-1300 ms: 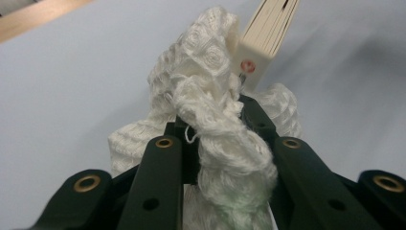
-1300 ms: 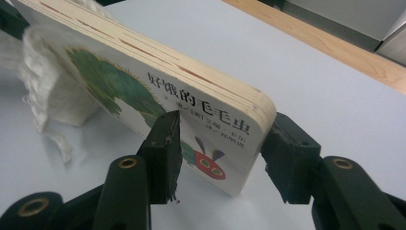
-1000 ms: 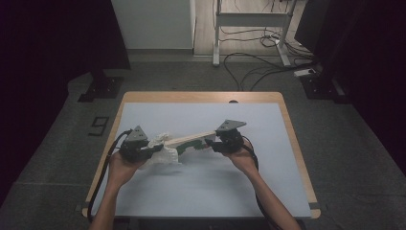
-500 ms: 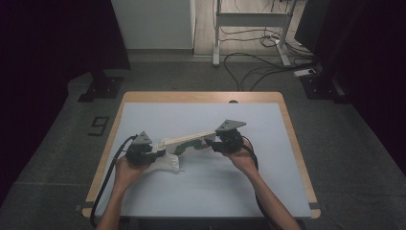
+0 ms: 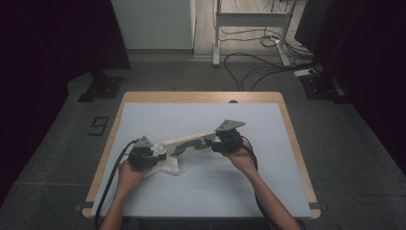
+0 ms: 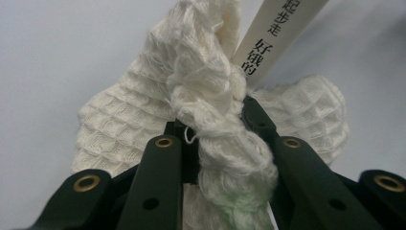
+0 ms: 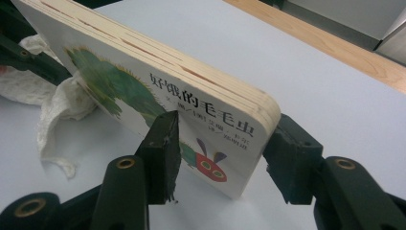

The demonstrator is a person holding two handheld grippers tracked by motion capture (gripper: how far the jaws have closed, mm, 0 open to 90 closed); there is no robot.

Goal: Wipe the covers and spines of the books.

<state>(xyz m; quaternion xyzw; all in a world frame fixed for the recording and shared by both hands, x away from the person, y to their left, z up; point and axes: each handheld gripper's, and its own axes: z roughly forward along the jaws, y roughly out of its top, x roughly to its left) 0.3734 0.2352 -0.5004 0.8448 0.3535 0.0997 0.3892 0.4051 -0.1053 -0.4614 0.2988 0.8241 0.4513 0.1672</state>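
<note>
A board book [image 5: 189, 140] with a green caterpillar on its cover [image 7: 158, 72] hangs tilted above the table, between the two hands. My right gripper [image 5: 218, 143] is shut on the book's corner, with a black jaw on each side of it [image 7: 225, 139]. My left gripper [image 5: 157, 153] is shut on a bunched white waffle cloth [image 6: 210, 96], which presses against the far end of the book [image 6: 282, 33]. The cloth [image 5: 165, 165] trails down onto the table under that end. The right gripper view shows the cloth [image 7: 62, 105] beyond the book.
The table [image 5: 201, 97] has a pale blue top and a wooden rim. Cables trail from both grippers toward the near edge. On the floor behind are a metal frame [image 5: 249, 19] with loose cables, and a dark stand base [image 5: 100, 88] at the left.
My left hand has come down and toward the near edge, bringing the cloth lower along the book's end onto the table. The right hand and the book have stayed put.
</note>
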